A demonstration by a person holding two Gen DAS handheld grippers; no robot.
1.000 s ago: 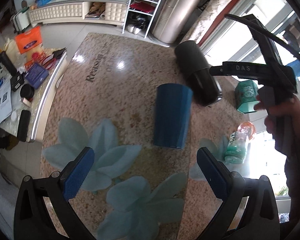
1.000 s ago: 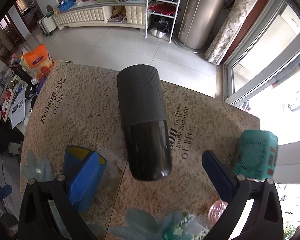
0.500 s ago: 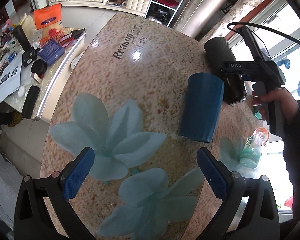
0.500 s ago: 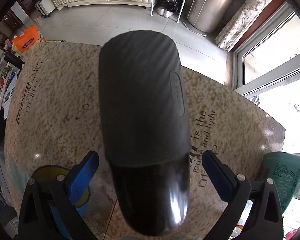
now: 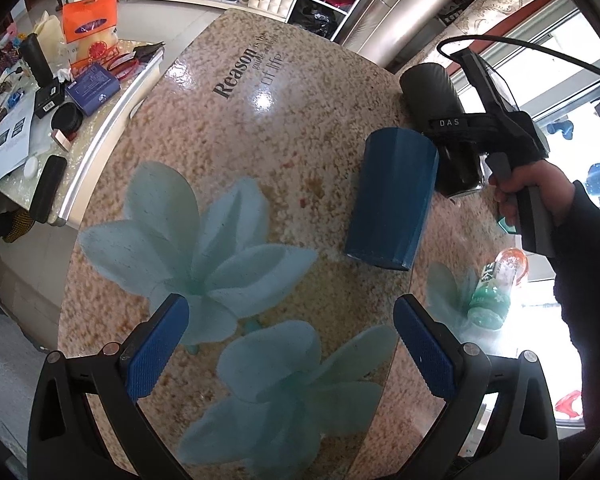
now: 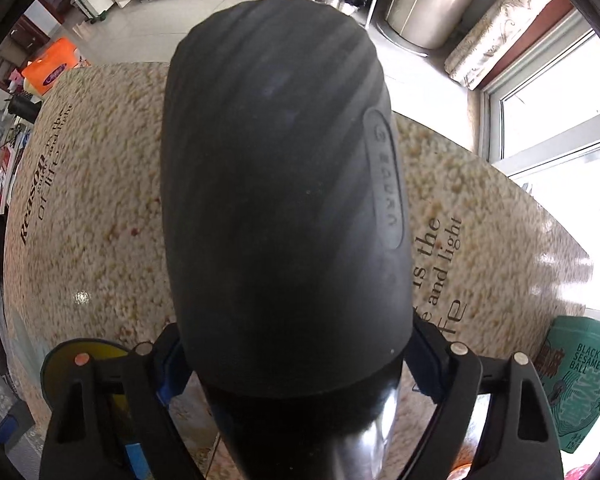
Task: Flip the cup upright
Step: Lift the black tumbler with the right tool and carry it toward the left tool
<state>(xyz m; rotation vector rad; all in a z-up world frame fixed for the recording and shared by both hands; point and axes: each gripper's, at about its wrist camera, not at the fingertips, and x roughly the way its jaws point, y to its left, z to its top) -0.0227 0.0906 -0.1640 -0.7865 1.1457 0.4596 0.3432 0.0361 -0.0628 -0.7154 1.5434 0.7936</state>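
Two blue pads of the right gripper (image 6: 296, 364) sit against the sides of the black cup (image 6: 280, 200), one each side near the seam where the matte ribbed sleeve meets the glossy lower part; they look clamped on it, though the contact itself is mostly hidden behind the cup body. Cup lies on its side on the speckled table (image 6: 100, 208), long axis pointing away from the camera. In the left wrist view the same cup (image 5: 436, 96) sits under the right gripper (image 5: 460, 148), just beside a blue cup (image 5: 392, 196), also lying down (which end is its mouth can't be told from there). Left gripper (image 5: 288, 344) hangs well back over the flower print, fingers wide apart, holding nothing.

Judgement for the step: keep the squeeze firm on the ribbed sleeve, not the slick part, lift a little before rotating so the rim doesn't scrape, and swing away from the blue cup to avoid knocking it. A teal box (image 6: 576, 384) sits on the right side; keep clear of it too.
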